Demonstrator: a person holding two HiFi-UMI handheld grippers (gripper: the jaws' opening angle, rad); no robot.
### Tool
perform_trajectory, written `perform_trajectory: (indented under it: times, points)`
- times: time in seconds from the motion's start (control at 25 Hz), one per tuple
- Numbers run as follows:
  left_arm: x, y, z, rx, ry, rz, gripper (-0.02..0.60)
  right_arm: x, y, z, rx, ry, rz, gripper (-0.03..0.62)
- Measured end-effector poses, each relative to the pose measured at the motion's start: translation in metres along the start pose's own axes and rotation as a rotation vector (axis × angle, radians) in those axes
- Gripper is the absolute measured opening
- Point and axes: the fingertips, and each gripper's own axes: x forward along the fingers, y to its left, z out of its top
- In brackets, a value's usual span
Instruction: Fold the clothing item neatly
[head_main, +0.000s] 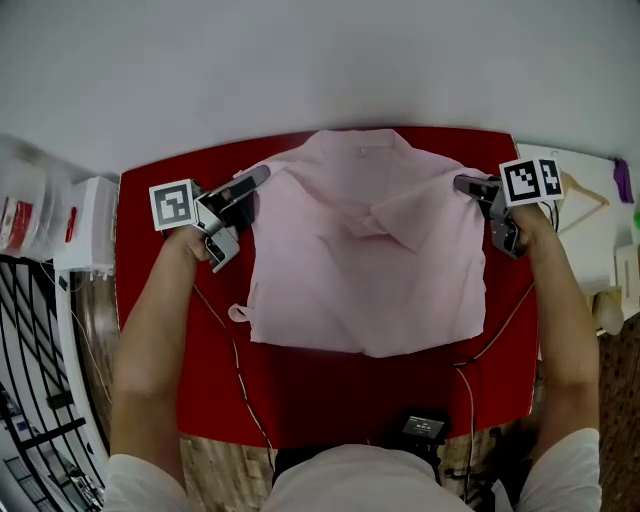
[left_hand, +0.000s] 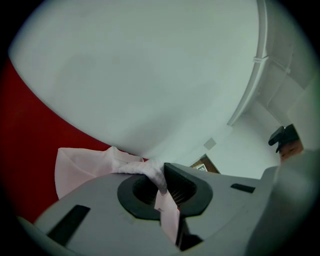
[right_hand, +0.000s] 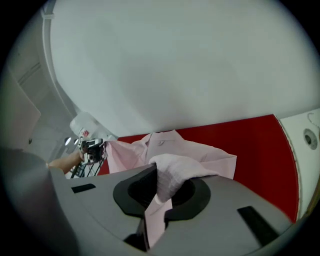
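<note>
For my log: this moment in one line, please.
left gripper: shut on pink shirt | right gripper: shut on pink shirt | pink shirt: on red table

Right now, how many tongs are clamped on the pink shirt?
2. The left tongs grip the pink shirt's upper edge at the head view's left; the right tongs grip its upper edge at the right. Neither grip is hidden.

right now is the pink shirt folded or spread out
Partly folded: the pink shirt lies mostly spread on the red table, one flap doubled across its middle.
</note>
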Motion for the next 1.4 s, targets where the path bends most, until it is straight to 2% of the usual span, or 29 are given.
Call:
perform_trajectory:
  times: [0.16,0.36,0.56,0.72,0.84,0.96,1.04,1.2,1.4]
  points:
    - [0.017,0.032,-0.005,-0.057,0.017,0.018,0.015,0.024,-0.024,0.004,0.094,-0.016,-0.003,0.041]
    - [0.025,0.059,-0.004,-0.103,0.012,0.035,0.015,0.045,-0.042,0.013,0.198,-0.061,0.038,0.041]
    - [0.021,0.088,0.001,-0.141,-0.046,0.070,0.016,0.058,-0.062,0.018,0.345,-0.146,0.069,0.043]
    - [0.012,0.110,0.008,-0.145,-0.113,0.135,0.017,0.057,-0.084,0.017,0.428,-0.208,0.053,0.044]
    - [-0.003,0.132,0.018,-0.143,-0.191,0.218,0.017,0.051,-0.102,0.016,0.493,-0.281,0.031,0.081]
    - [-0.010,0.146,0.022,-0.131,-0.218,0.255,0.017,0.042,-0.119,0.019,0.537,-0.355,0.008,0.165]
    - [-0.009,0.150,0.021,-0.120,-0.212,0.265,0.019,0.035,-0.127,0.022,0.557,-0.393,-0.010,0.213]
    - [-0.010,0.150,0.026,-0.114,-0.218,0.263,0.109,0.018,-0.146,0.031,0.555,-0.471,-0.067,0.225]
    - [-0.017,0.144,0.031,-0.066,-0.188,0.278,0.148,0.005,-0.158,0.028,0.441,-0.459,-0.182,0.225]
